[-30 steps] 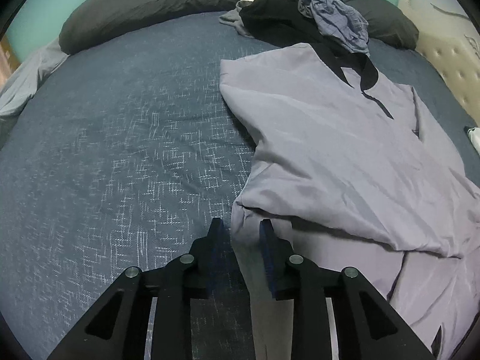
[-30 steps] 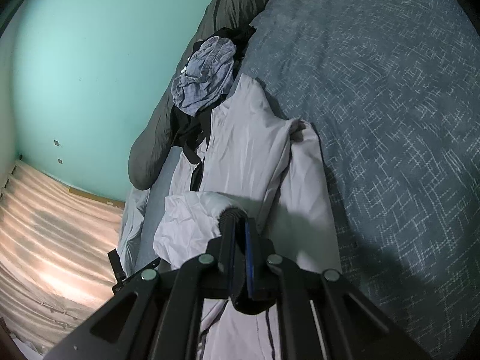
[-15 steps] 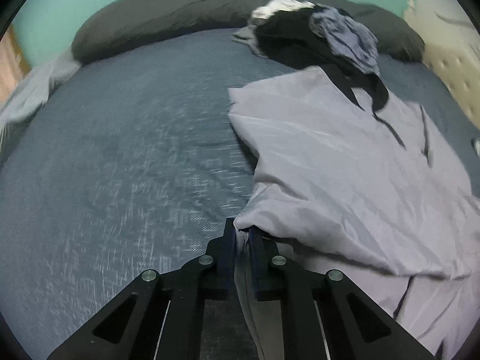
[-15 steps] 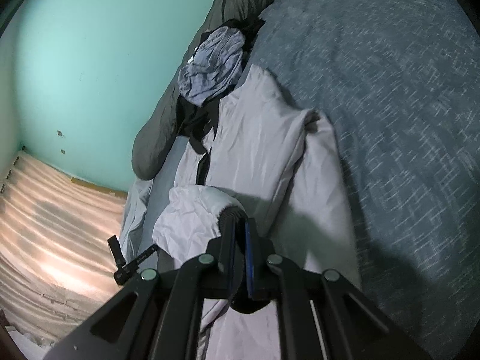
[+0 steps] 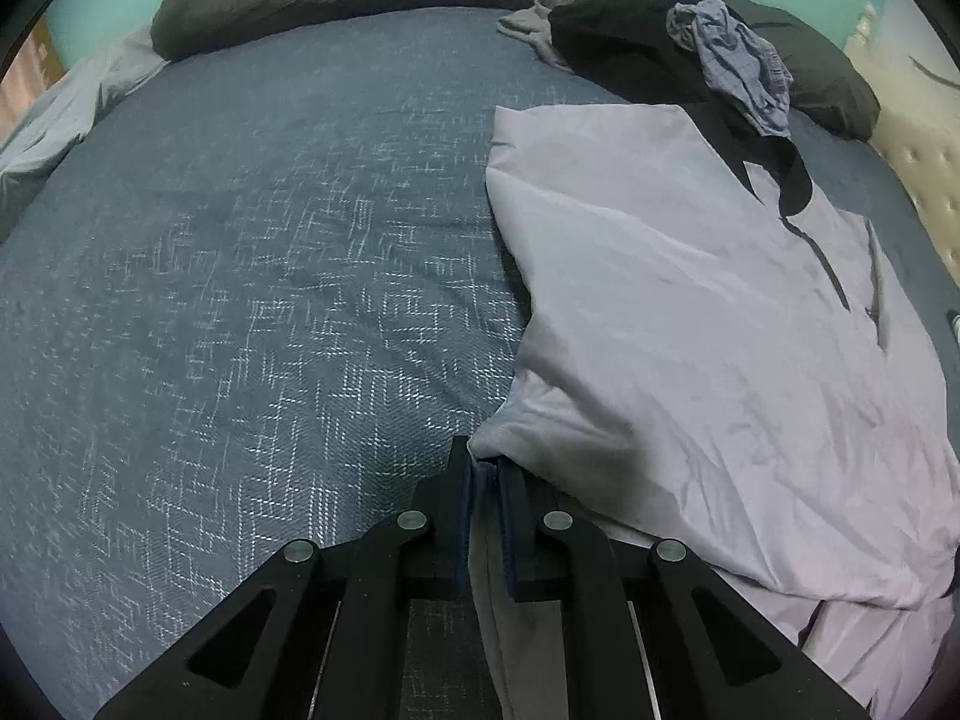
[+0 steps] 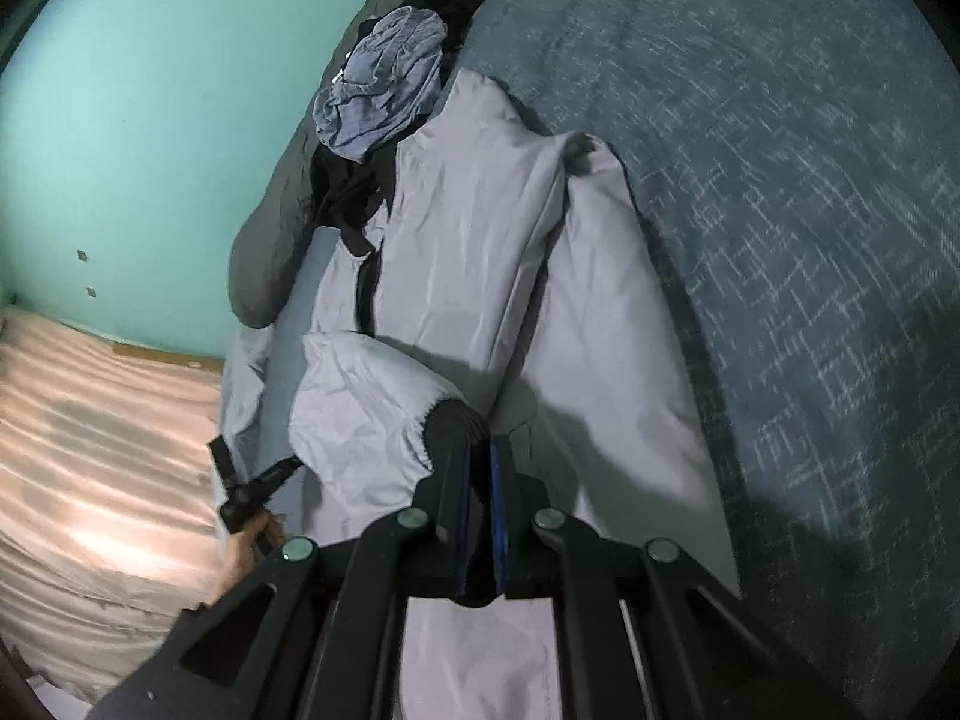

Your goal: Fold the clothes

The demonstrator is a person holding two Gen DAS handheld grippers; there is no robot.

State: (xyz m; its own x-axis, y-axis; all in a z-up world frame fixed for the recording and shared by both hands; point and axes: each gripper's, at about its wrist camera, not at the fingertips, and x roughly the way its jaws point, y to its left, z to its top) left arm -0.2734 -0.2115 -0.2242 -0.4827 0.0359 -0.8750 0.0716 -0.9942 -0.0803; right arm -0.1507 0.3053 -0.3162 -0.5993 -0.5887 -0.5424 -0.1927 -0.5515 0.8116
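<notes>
Left wrist view: the left gripper [image 5: 487,468] is clamped on a fold of the pale lilac jacket [image 5: 690,312], which lies on the dark blue woven bedspread [image 5: 252,300].

Right wrist view: the right gripper [image 6: 480,450] pinches the jacket's dark elastic cuff [image 6: 453,420], beside the bedspread's edge.

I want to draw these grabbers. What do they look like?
Both the left gripper and the right gripper are matte black, with flat angular linkage arms, triangular cut-outs and round silver pivot pins. Their fingers carry dark blue pads. No cables or sleeve show.
</notes>
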